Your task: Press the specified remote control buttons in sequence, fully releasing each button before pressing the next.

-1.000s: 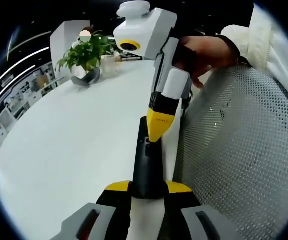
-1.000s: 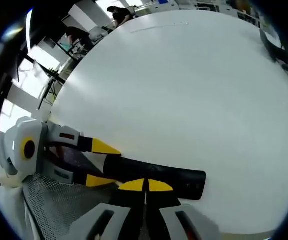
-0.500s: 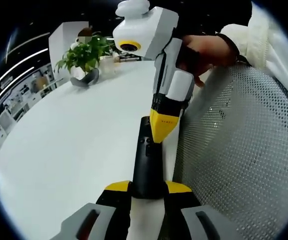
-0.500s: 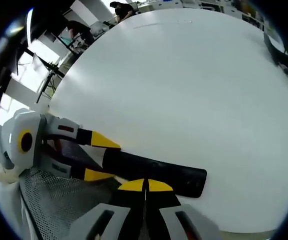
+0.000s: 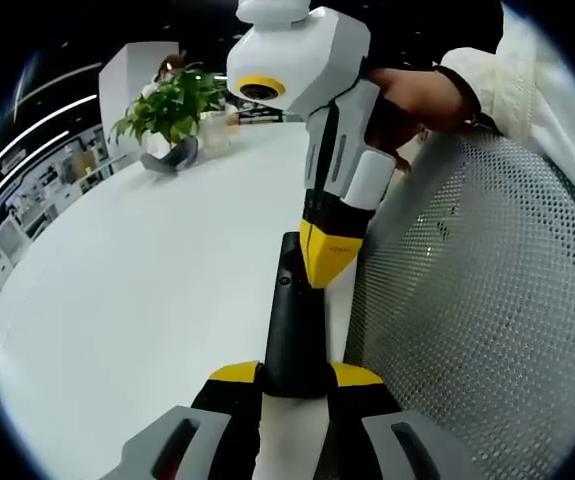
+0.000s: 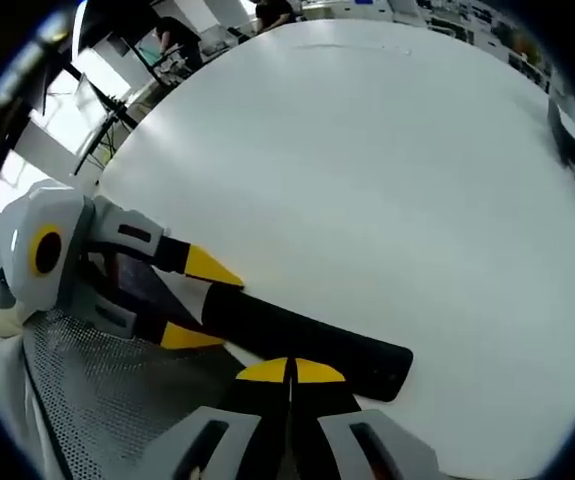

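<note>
Remote control point(image 5: 294, 330) is the thing that matters, a long black one lying near the edge of the white table point(image 5: 147, 290). One end is pinched between the yellow tips of the left gripper point(image 5: 295, 376), whose fingers are narrow and closed on it. That grip looks meant to keep the remote from sliding when a button is pushed.

From above comes the right gripper point(image 5: 323, 268). Its two yellow tips are pressed together into one point (no gap shows between them), and the point sits over the far half of the remote, where a few small buttons point(image 5: 286, 281) can just be seen. I cannot tell if the point is touching a button or is just above it. Fingers shut tight like this make a good poking stick, so that is likely why they are held that way.

In the right gripper view the remote point(image 6: 307, 338) lies across the bottom, just past the right gripper's own closed tips point(image 6: 289, 371). The left gripper point(image 6: 192, 300) reaches in from the side and has one yellow tip on each long side of the remote.

A person's hand point(image 5: 412, 100) in a white sleeve holds the right gripper. Beside the table is a grey mesh chair point(image 5: 487, 320). Far off on the table stands a green plant point(image 5: 167, 105) with a dark curved thing point(image 5: 172, 157) in front of it.
</note>
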